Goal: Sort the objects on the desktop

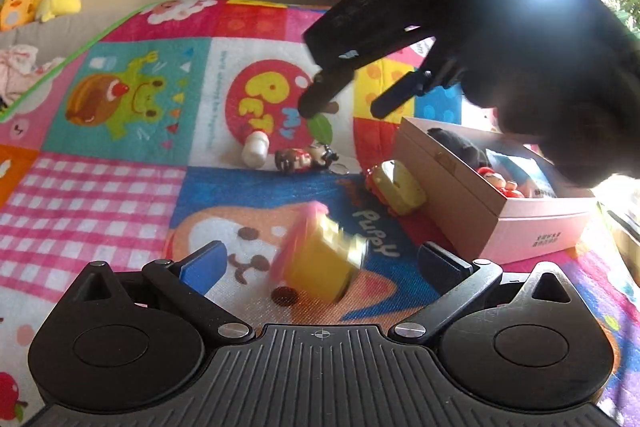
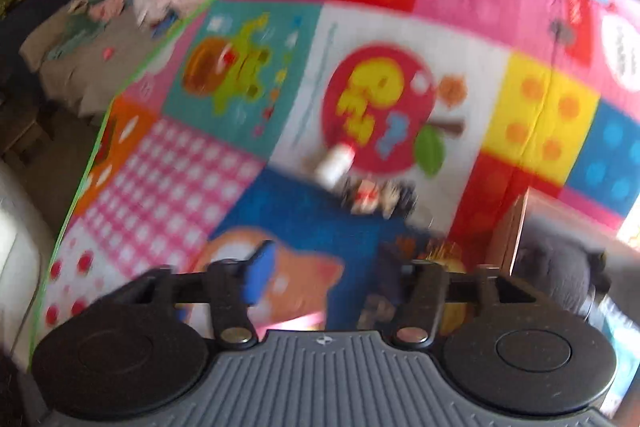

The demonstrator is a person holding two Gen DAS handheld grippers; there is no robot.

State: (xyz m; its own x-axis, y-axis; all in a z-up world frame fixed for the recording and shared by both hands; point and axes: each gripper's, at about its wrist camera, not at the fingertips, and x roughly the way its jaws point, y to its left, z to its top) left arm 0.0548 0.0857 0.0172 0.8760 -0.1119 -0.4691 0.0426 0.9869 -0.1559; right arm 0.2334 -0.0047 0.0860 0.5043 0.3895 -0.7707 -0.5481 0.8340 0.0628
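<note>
Left wrist view: the left gripper has its jaws spread wide, and a blurred yellow-and-pink toy sits between them, touching neither pad — over the puppy patch of the play mat. The right gripper, jaws parted and empty, hangs above the white bottle and figurine, beside the pink box of toys.

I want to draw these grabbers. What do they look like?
Each is black, with two round discs, a ribbed grey plate bearing a small crosshair mark, silver screws and thin arms ending in blue pads. That goes for the left gripper and the right gripper.
</note>
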